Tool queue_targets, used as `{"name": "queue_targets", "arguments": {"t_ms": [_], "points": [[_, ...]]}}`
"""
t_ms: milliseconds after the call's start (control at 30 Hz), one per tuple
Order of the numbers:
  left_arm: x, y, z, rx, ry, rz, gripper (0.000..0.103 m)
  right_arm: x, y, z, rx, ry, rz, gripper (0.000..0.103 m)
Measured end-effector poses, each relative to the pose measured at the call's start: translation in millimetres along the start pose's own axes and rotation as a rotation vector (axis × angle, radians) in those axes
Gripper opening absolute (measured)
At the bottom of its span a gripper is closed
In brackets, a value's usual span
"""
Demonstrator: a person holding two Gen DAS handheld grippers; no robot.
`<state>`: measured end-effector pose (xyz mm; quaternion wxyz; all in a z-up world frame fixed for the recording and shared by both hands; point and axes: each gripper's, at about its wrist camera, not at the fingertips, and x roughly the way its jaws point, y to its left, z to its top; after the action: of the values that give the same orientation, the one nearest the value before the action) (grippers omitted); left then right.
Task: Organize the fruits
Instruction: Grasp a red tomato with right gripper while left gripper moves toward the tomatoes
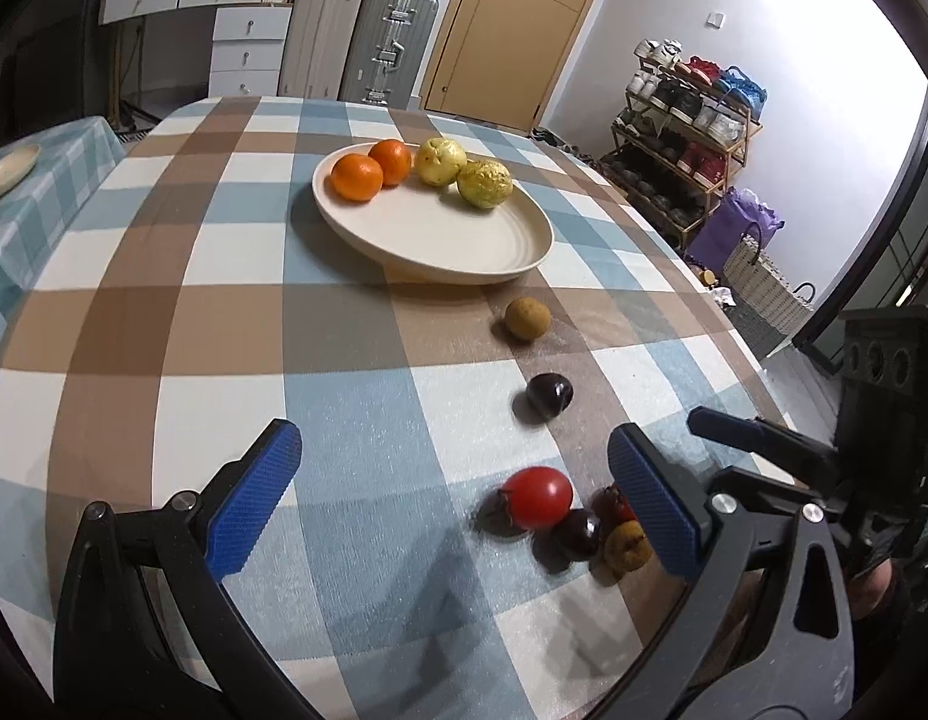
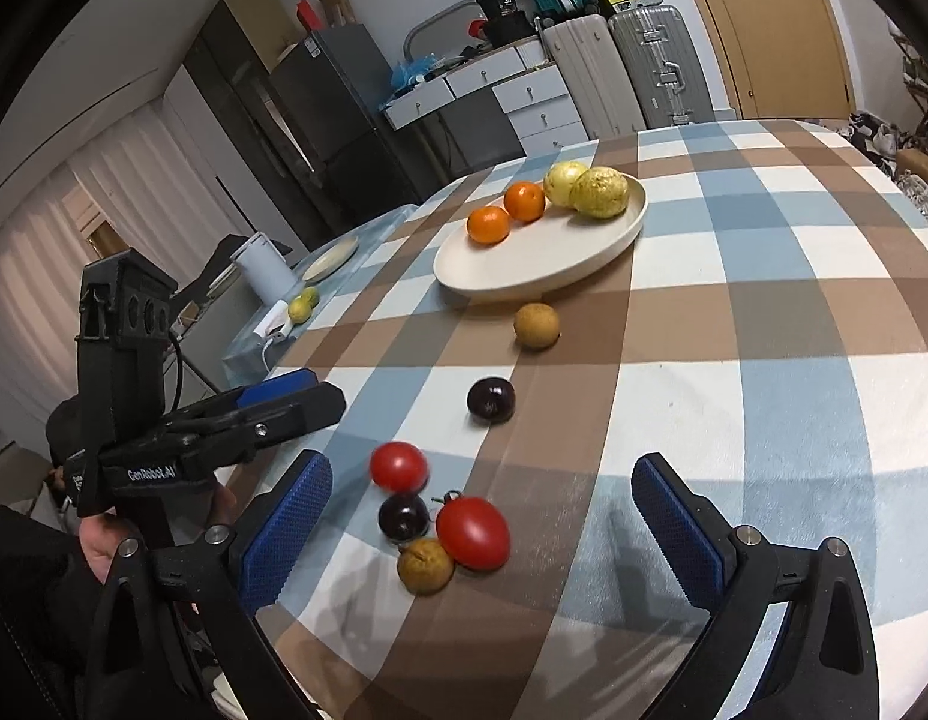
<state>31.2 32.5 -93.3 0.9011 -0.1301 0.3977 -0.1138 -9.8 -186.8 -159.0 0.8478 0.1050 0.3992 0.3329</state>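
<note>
A cream plate [image 1: 452, 240] [image 2: 523, 267] on the checked tablecloth holds two oranges [image 1: 357, 177] [image 2: 489, 224] and two yellow guavas [image 1: 484, 183] [image 2: 599, 192]. Loose on the cloth lie a brown longan [image 1: 527, 318] [image 2: 536, 326], a dark plum [image 1: 549, 395] [image 2: 491, 399], and a near cluster: a red tomato [image 1: 538, 497] [image 2: 399, 467], a second tomato [image 2: 473, 533], another dark plum [image 2: 404, 517] and a brown fruit [image 2: 425, 566]. My left gripper [image 1: 452, 498] is open and empty, left of the cluster. My right gripper [image 2: 481, 531] is open, its jaws either side of the cluster.
The right gripper's body [image 1: 763, 438] shows at the right of the left wrist view; the left gripper's body [image 2: 224, 420] shows at the left of the right wrist view. A side table [image 2: 320, 276] with a plate, a kettle and green fruit stands to the left. Suitcases [image 1: 392, 42] stand behind.
</note>
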Motion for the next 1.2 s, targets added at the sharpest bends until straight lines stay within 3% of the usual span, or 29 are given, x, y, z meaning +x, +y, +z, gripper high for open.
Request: {"name": "queue_targets", "arguments": {"t_ms": [167,467,733,1200], "points": [[-1.3,3.8,-2.7,0.000,-0.002,0.013,0.102,2.3,0.4,-5.8,0.010,0.009,0.014,0.098],[-1.3,2.3,-6.2,0.010,0.007,0.017,0.102,17.3,1.7,-10.7,0.025,0.060,0.036,0.070],[2.6,0.3,-6.5,0.012,0.023,0.006,0.102,25.1,-4.2,-13.2,0.053,0.094,0.038,0.032],[11.7,-5.8,-9.2,0.022,0.067,-0.019,0.102,17.3,-10.4,-13.8,0.080,0.049,0.070,0.031]]}}
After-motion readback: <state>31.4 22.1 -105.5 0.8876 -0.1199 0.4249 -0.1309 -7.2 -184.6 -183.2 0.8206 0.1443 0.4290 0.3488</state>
